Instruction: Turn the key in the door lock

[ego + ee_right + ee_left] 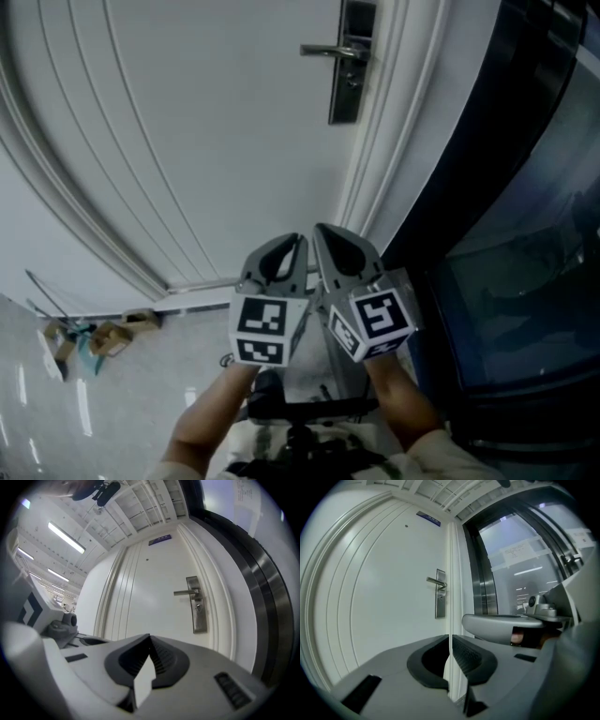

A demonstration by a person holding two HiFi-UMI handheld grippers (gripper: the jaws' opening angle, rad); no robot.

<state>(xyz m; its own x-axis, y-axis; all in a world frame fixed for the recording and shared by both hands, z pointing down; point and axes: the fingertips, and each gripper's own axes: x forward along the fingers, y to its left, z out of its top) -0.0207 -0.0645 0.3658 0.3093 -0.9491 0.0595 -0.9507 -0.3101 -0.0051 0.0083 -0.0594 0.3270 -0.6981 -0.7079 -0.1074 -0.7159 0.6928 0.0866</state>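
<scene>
A white door stands ahead, shut. At its right edge is a dark metal lock plate with a lever handle. In the right gripper view a small thing sits below the lever on the lock plate; I cannot tell whether it is a key. My left gripper and right gripper are held side by side, well short of the door and below the lock. Both are shut with nothing between the jaws. In its own view the left gripper points at the door frame, and the right gripper points left of the plate.
A dark glass wall with a metal frame runs along the right of the door frame. Cardboard scraps lie on the shiny floor by the door's bottom left. The person's forearms show at the bottom.
</scene>
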